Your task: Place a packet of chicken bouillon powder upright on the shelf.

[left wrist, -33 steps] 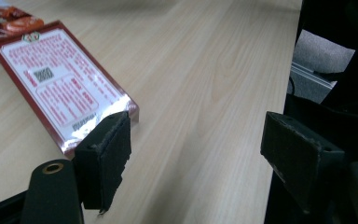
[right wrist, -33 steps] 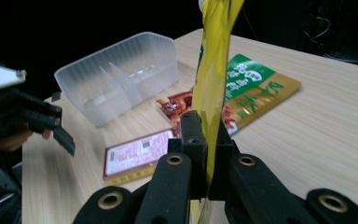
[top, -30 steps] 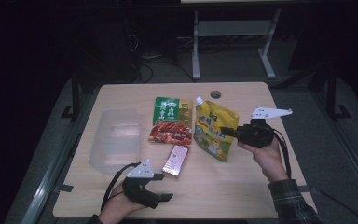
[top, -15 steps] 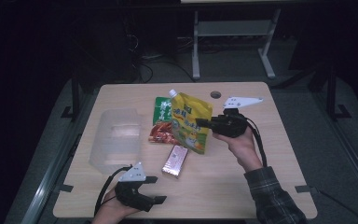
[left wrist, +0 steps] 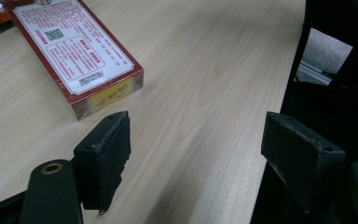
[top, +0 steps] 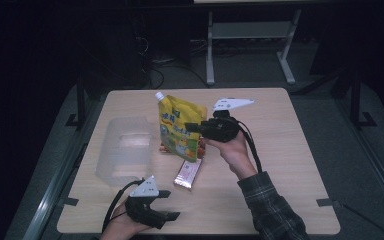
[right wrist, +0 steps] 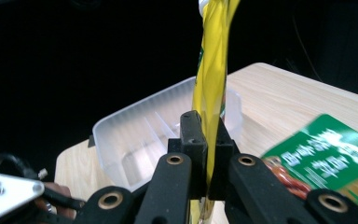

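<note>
Yellow spouted pouch (top: 180, 131) hangs above the table (top: 290, 150) beside the clear bin (top: 124, 150), pinched at one edge in my right gripper (top: 192, 127) fingers, while my left gripper (top: 172, 216) idles open; that thin hold could slip if I swing.

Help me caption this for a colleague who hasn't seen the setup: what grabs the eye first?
The yellow spouted pouch, held upright above the table's middle, pinched at its edge by the right gripper. Left of it stands a clear plastic bin. Near the front edge the left gripper rests open, a red box just beyond its jaws.
</note>
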Demonstrator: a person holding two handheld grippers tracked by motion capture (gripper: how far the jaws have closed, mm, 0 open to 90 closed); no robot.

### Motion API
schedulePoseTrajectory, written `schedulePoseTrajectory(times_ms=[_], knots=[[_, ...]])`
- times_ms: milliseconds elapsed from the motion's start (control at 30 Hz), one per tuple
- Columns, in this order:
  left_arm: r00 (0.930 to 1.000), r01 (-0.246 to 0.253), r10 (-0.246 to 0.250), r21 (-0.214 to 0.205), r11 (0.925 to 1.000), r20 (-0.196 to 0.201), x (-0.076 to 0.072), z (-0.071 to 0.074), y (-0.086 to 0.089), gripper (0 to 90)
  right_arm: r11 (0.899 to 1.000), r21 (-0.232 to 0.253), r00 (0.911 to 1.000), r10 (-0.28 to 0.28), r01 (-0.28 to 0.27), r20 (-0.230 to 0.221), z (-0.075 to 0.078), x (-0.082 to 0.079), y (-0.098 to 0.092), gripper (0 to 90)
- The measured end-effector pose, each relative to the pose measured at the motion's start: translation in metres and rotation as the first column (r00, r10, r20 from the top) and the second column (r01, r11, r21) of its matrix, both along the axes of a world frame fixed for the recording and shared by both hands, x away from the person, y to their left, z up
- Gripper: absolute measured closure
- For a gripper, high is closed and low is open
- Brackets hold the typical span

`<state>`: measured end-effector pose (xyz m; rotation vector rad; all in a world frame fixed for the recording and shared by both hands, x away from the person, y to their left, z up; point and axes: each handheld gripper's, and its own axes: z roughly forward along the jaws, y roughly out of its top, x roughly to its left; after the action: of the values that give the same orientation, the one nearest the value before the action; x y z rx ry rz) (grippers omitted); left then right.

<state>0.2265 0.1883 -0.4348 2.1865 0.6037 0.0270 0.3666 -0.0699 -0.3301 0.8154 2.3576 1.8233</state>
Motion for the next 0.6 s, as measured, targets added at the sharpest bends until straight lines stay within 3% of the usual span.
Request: schedulePoseTrajectory(times_ms=[300, 600], knots=[[0.9999, 0.005, -0.005, -0.004, 1.0000, 0.009, 0.000, -0.001, 0.001, 22.9, 0.998, -0.007, 0.9984, 0.056, -0.056, 0.009, 0.002, 0.000, 0.038, 89.2], [0.9996, -0.022, 0.021, 0.017, 0.9996, 0.020, -0.007, -0.002, 0.021, 22.8, 0.994, 0.000, 0.9939, 0.109, -0.109, 0.013, 0.005, -0.001, 0.067, 89.2]])
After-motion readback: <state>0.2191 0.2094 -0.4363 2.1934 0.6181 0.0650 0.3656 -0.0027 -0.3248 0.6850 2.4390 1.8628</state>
